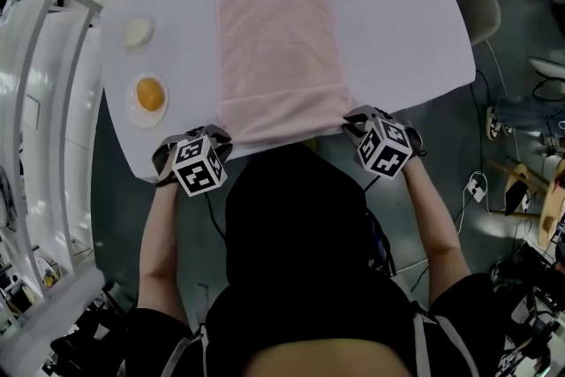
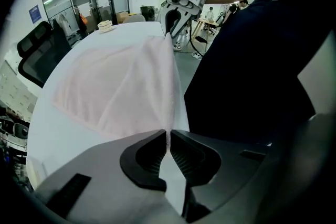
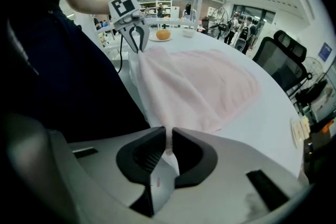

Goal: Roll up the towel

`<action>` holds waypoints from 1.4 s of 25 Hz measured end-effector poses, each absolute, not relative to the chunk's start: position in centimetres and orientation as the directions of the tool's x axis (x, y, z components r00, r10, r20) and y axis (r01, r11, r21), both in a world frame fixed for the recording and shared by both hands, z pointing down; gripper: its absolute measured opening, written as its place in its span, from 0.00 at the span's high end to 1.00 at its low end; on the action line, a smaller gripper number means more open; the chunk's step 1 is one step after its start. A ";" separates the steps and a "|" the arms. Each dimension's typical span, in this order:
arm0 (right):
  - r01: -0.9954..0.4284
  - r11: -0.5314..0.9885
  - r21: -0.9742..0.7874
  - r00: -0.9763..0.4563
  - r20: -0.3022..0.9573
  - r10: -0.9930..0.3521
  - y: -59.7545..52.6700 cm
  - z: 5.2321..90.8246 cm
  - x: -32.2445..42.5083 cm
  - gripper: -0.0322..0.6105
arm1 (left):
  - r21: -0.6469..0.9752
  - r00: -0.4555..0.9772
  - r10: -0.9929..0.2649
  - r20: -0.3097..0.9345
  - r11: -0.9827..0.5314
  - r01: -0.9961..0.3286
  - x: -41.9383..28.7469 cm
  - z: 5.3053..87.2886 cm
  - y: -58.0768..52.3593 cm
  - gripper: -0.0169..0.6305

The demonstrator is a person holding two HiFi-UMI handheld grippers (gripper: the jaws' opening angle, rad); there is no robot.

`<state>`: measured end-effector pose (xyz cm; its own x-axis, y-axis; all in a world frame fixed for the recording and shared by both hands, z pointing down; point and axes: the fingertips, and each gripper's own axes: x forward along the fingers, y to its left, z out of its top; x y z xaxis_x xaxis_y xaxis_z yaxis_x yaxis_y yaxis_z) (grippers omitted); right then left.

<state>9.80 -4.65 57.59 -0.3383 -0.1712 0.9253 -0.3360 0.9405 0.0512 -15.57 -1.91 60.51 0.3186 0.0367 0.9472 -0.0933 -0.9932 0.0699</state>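
While towel (image 1: 278,57) lies ahead, left gripper (image 2: 168,138) and right gripper (image 3: 168,139) pinch corners (raised, perhaps).

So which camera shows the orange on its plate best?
The head view: it looks down on the orange, whole on its white plate. The right gripper view shows it small and distant; the left gripper view misses it.

The towel (image 1: 278,57) is pale pink, rectangular and unrolled. It lies mid-table (image 1: 397,40), long side running away from the person, and its far part is spread flat with faint creases. Its two near corners are pinched, one in the left gripper (image 1: 221,133) and one in the right gripper (image 1: 353,124). The near edge seems lifted slightly at the table's rim.
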 end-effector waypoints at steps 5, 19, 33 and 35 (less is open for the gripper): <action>-0.344 0.936 0.071 -0.339 0.921 -0.195 -3.7 57.1 10.1 0.89 | 0.055 0.343 0.011 0.939 -0.991 -0.118 -15.3 59.8 -1.5 0.93; -0.399 0.905 0.151 -0.415 0.850 -0.324 -9.3 50.9 9.8 0.87 | -0.131 0.358 -0.203 0.912 -0.967 -0.217 -15.7 54.2 -8.4 0.93; -0.427 0.879 0.213 -0.362 0.850 -0.382 -17.0 52.0 9.9 0.87 | -0.242 0.276 -0.333 0.902 -0.918 -0.315 -15.5 55.0 -16.6 0.93; -0.425 0.879 0.216 -0.359 0.851 -0.383 -17.9 52.6 10.0 0.87 | -0.238 0.268 -0.325 0.907 -0.920 -0.310 -15.4 55.9 -17.4 0.93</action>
<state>9.95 -17.93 52.62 -0.3589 -0.3825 0.8514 -0.4252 0.8790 0.2157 -15.42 -17.41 55.94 0.2679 -0.3250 0.9070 -0.3103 -0.9203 -0.2381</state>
